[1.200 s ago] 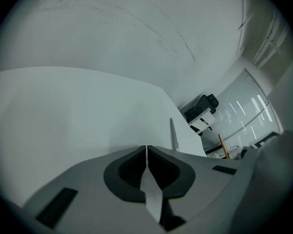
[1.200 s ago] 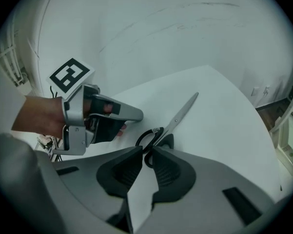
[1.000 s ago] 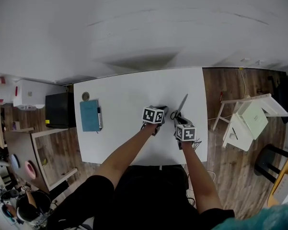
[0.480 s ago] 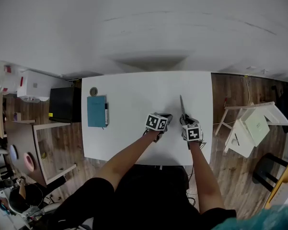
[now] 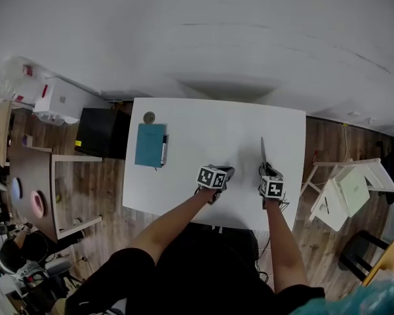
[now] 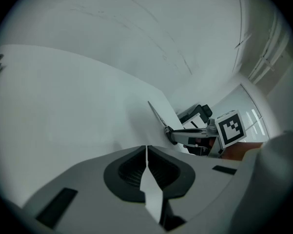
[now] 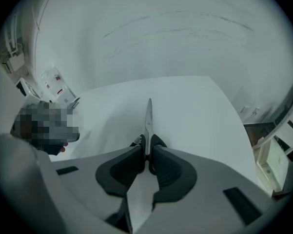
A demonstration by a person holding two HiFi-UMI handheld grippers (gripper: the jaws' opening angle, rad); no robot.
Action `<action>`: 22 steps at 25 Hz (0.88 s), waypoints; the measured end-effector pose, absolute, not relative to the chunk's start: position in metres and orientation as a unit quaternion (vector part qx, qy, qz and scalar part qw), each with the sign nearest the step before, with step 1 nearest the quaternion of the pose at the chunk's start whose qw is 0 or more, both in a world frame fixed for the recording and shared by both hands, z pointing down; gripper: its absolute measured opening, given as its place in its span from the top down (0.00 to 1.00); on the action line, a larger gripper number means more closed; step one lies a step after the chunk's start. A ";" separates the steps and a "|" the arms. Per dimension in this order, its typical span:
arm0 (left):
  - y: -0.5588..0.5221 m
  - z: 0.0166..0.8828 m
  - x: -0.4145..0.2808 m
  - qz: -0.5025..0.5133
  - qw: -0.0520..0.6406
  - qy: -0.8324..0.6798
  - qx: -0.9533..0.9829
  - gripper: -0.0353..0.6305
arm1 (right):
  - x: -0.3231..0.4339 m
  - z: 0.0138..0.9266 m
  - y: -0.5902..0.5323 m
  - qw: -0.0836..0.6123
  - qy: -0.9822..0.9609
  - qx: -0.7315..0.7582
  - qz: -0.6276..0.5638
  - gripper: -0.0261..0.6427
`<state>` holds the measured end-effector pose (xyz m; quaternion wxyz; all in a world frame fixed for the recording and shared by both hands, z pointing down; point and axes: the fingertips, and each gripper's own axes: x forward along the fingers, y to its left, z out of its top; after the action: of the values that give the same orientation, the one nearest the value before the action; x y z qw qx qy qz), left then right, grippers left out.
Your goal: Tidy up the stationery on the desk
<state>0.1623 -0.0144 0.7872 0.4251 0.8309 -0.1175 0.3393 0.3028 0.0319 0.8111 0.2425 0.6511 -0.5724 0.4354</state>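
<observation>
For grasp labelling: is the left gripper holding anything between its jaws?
No, in the left gripper view the left gripper has its jaws closed together with nothing between them.

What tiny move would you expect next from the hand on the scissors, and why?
Probably let go fully and draw the right gripper back. Its jaws, pinching the handles of the black-handled steel scissors, have just been opening, and the scissors already lie flat on the white desk, blades pointing straight away.

You had a black box (image 5: pixel 103 133) on the wood floor (image 5: pixel 318 143). A white bin (image 5: pixel 62 102) stood just left of the box, a brown table (image 5: pixel 33 169) nearer you, and a white rack (image 5: pixel 344 192) far right.
</observation>
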 end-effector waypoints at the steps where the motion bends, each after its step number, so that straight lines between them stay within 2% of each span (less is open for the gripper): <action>1: -0.015 0.784 0.155 0.334 0.426 -0.119 0.832 0.91 | 0.296 0.807 0.030 0.229 -0.567 0.660 0.436 0.83; 9: -0.018 0.760 0.096 0.301 0.428 -0.131 0.842 0.91 | 0.209 0.788 0.019 0.157 -0.541 0.689 0.455 0.83; 15: -0.038 0.756 0.033 0.294 0.413 -0.165 0.846 0.91 | 0.127 0.784 -0.001 0.138 -0.547 0.670 0.483 0.83; 22: -0.065 0.754 -0.048 0.286 0.409 -0.206 0.842 0.91 | 0.041 0.780 -0.031 0.147 -0.559 0.656 0.486 0.83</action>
<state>-0.0477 -0.0655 0.7542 0.4086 0.8419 -0.2059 0.2861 0.0407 -0.0309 0.7800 0.1467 0.6558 -0.5592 0.4855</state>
